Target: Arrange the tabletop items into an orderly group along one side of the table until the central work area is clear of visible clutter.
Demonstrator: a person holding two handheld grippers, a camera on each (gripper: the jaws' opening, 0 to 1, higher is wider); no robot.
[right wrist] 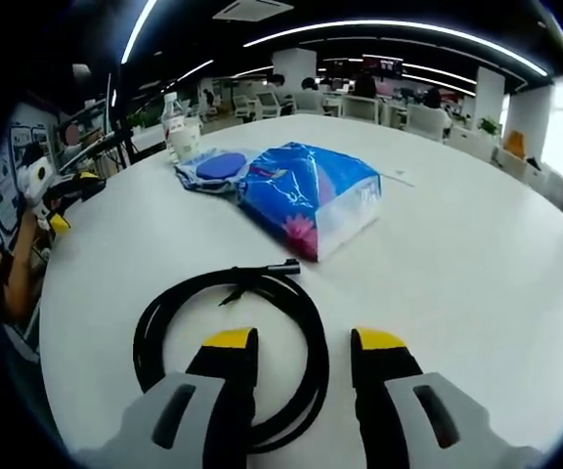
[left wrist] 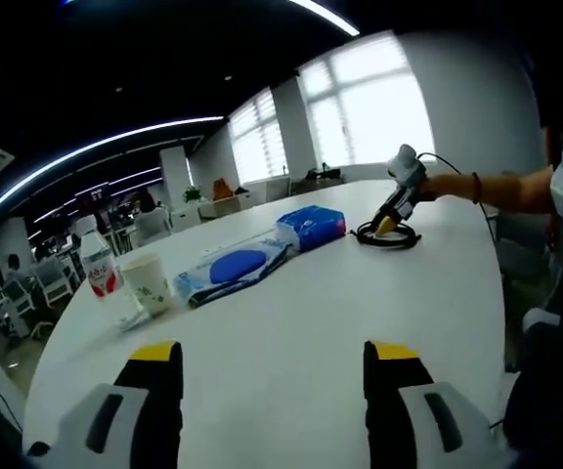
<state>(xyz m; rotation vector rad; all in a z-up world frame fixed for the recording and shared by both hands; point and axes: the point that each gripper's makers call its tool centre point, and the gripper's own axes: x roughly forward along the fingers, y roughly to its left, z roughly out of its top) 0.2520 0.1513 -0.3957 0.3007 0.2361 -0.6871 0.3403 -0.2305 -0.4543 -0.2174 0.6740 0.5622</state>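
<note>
- The white worktop (left wrist: 291, 332) is large and rounded. My things sit in a loose line across it, and the part nearest my left claw is bare.
- The blue pack (right wrist: 306, 193) is the biggest item. In the right gripper view it lies just beyond the cable, tilted, with a flower print at its near corner.
- A flat clear pouch (left wrist: 231, 270) with a blue disc inside lies beside the pack, touching or nearly touching it, on the side toward the cup.
- The black cable (right wrist: 231, 344) is coiled in a loop, flat on the worktop, its plug end pointing at the pack.
- A bottle (left wrist: 99, 266) with a red label stands upright at the far left end of the line, close behind the cup.
- A paper cup (left wrist: 149, 284) stands upright next to the pouch.
- My right claw (right wrist: 297, 354) is apart, its left jaw over the coil's near edge, not gripping it.
- My left claw (left wrist: 273, 363) is apart too, holding nothing, hovering over bare worktop well short of the items.
</note>
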